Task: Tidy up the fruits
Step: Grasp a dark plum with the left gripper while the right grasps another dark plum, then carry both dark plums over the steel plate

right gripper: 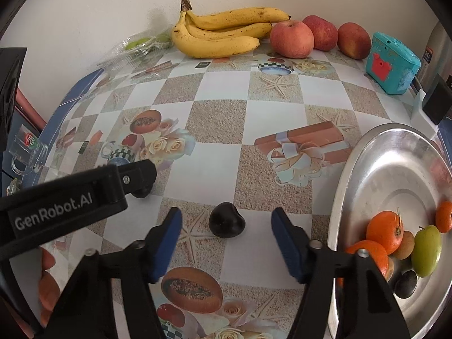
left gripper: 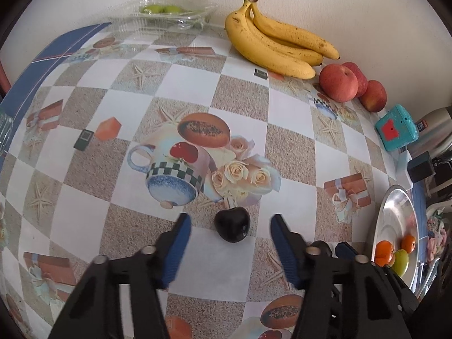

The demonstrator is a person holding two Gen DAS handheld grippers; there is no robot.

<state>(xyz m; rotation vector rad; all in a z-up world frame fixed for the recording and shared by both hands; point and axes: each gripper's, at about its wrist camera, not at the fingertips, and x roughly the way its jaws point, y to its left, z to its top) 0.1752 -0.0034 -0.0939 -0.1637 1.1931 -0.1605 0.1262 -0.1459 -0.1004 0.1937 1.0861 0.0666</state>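
Note:
Two dark plums lie on the patterned tablecloth. In the left wrist view one plum (left gripper: 232,224) sits between the blue fingers of my left gripper (left gripper: 230,218), with a gap on each side; the pads do not touch it. In the right wrist view the other plum (right gripper: 226,220) lies between the fingers of my right gripper (right gripper: 226,212), also with space on both sides. My left gripper (right gripper: 138,178) reaches in from the left there, over its plum (right gripper: 142,192). A metal plate (right gripper: 353,169) at the right holds oranges (right gripper: 384,231), a green fruit (right gripper: 426,250), a kiwi and a dark plum (right gripper: 406,284).
Bananas (right gripper: 220,34) and three red apples (right gripper: 292,39) lie along the back wall. A clear plastic container (right gripper: 135,48) with green fruit stands at the back left. A teal box (right gripper: 391,62) is at the back right. A glass mug (right gripper: 28,152) stands near the left table edge.

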